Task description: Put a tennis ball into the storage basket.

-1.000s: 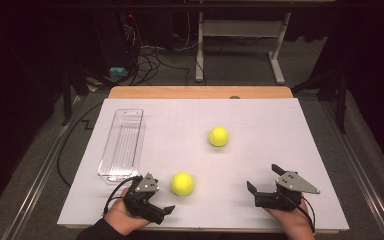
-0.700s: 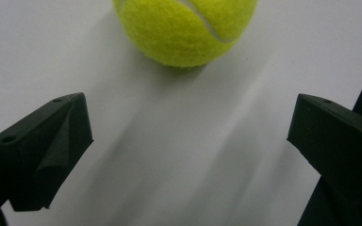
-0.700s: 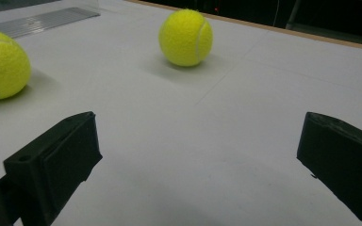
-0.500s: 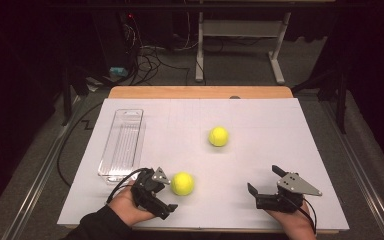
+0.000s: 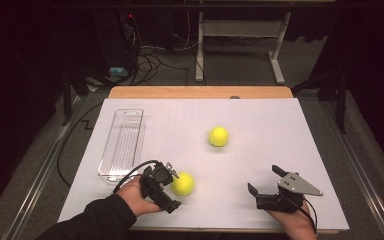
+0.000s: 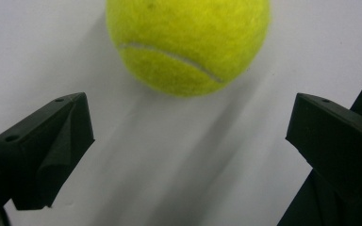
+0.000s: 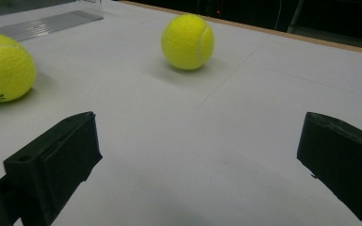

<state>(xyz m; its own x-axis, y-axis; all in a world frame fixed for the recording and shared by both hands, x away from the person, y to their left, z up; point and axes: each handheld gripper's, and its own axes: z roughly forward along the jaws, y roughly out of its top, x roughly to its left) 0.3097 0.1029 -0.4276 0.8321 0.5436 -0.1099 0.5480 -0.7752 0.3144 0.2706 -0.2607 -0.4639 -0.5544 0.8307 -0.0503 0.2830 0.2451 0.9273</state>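
Note:
Two yellow tennis balls lie on the white table. The near ball (image 5: pixel 183 183) (image 6: pixel 187 44) (image 7: pixel 4 67) sits just right of my left gripper (image 5: pixel 174 190) (image 6: pixel 184 136), which is open and points at it from close by; the ball lies just beyond the jaw tips, not between them. The far ball (image 5: pixel 218 136) (image 7: pixel 188 41) rests near the table's middle. At the front right my right gripper (image 5: pixel 264 187) (image 7: pixel 195 155) rests open on the table, nothing between its jaws, facing the balls.
A clear plastic tray (image 5: pixel 121 145) lies lengthwise at the left of the white table (image 5: pixel 260 130). The table's wooden far edge (image 5: pixel 200 92) borders a dark floor with cables and a desk frame.
My left gripper has moved forward and right along the table, up to the near ball. The right gripper and both balls have stayed put.

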